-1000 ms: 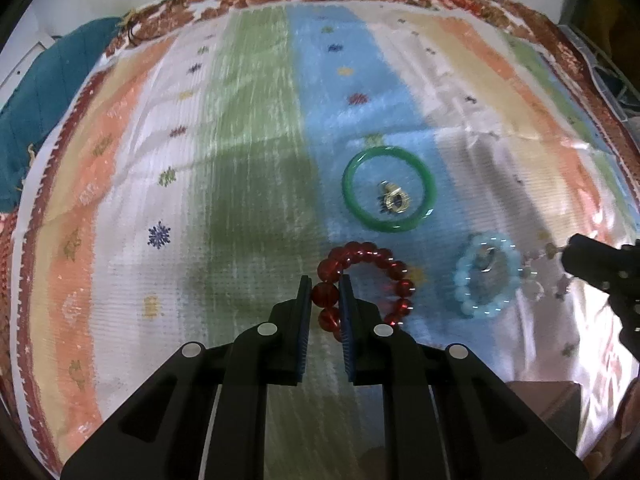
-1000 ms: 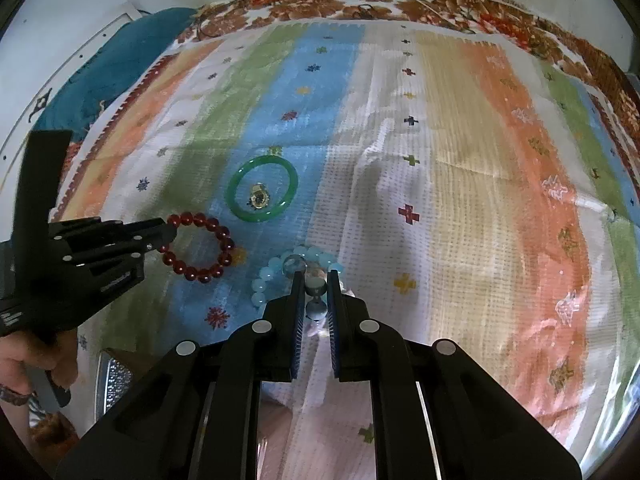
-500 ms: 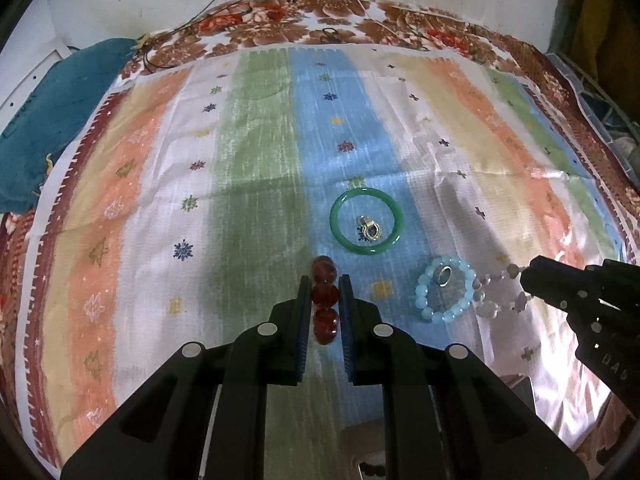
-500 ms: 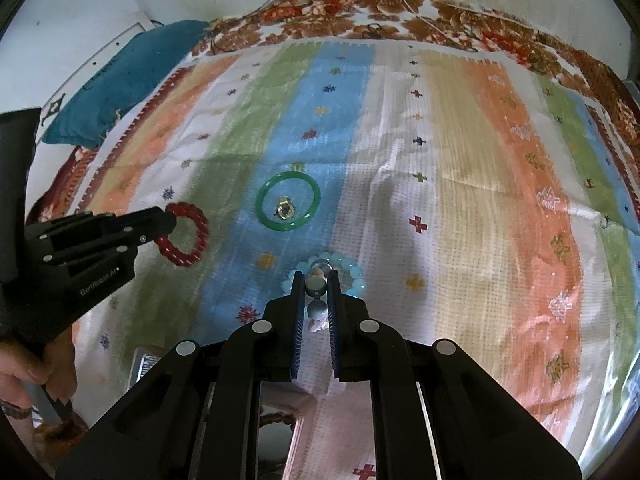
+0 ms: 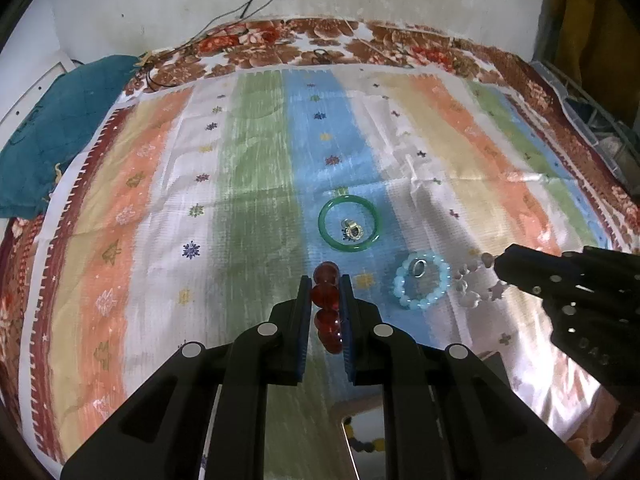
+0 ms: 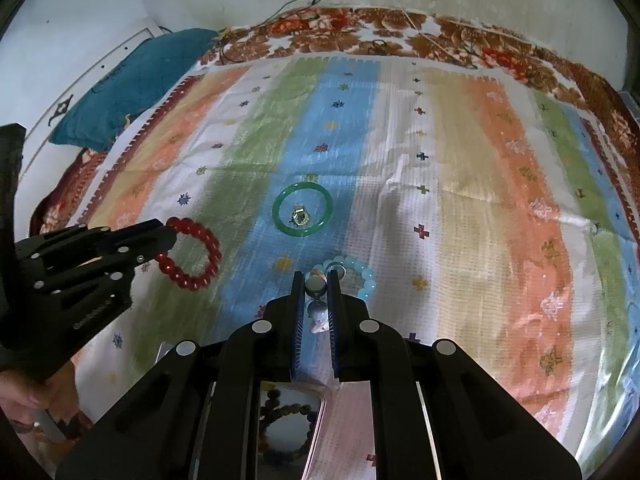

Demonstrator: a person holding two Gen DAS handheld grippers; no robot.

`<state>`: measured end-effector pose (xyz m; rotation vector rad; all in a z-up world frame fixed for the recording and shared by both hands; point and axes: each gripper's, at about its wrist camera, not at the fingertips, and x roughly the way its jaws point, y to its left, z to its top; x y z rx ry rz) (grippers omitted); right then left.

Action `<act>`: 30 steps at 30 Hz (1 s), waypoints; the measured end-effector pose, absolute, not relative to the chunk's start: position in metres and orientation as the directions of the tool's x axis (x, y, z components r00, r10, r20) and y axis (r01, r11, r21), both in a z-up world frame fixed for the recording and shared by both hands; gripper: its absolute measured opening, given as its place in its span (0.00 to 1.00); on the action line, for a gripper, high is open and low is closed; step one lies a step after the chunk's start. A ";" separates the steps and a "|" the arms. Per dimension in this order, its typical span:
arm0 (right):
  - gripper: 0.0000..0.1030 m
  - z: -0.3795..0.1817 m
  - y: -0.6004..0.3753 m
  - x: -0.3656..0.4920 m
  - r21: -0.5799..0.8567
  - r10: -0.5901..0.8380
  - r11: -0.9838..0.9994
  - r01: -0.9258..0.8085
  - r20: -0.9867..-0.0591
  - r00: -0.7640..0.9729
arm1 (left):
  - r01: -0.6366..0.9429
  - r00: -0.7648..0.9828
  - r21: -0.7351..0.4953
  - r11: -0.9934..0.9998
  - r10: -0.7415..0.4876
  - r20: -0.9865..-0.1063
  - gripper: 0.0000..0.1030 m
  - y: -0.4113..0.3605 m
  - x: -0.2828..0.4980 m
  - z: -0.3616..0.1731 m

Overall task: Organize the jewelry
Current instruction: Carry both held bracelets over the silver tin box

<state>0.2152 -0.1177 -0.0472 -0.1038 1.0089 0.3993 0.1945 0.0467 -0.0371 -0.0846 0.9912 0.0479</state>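
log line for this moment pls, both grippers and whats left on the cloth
left gripper: shut on red bead bracelet | right gripper: shut on pale bead bracelet | on cloth: green bangle, blue bead bracelet

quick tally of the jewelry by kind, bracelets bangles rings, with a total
beaded bracelets: 4 (red, pale blue, clear, multicolour in the tray)
bangles: 1 (green)
rings: 2 (one inside the bangle, one on the blue bracelet)
total: 7

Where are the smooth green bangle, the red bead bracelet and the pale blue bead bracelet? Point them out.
smooth green bangle (image 5: 349,247): left wrist view, near rim.
red bead bracelet (image 6: 195,281): right wrist view, lower beads.
pale blue bead bracelet (image 5: 420,302): left wrist view, near beads.
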 end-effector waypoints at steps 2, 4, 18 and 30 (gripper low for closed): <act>0.12 -0.044 -0.117 0.211 0.100 0.284 0.921 -0.377 -0.834 0.474 | -0.080 0.556 -0.053 0.995 0.000 -0.831 0.12 0.045 0.189 -0.032; 0.12 -0.041 -0.118 0.207 0.104 0.291 0.920 -0.379 -0.829 0.478 | -0.078 0.566 -0.047 0.996 0.005 -0.825 0.12 0.041 0.183 -0.028; 0.12 -0.012 -0.116 0.177 0.112 0.328 0.911 -0.397 -0.781 0.531 | -0.052 0.626 -0.084 0.995 -0.033 -0.779 0.12 0.022 0.150 0.000; 0.12 -0.007 -0.117 0.153 0.098 0.329 0.906 -0.413 -0.776 0.538 | -0.028 0.636 -0.060 0.998 -0.029 -0.771 0.13 0.006 0.126 0.004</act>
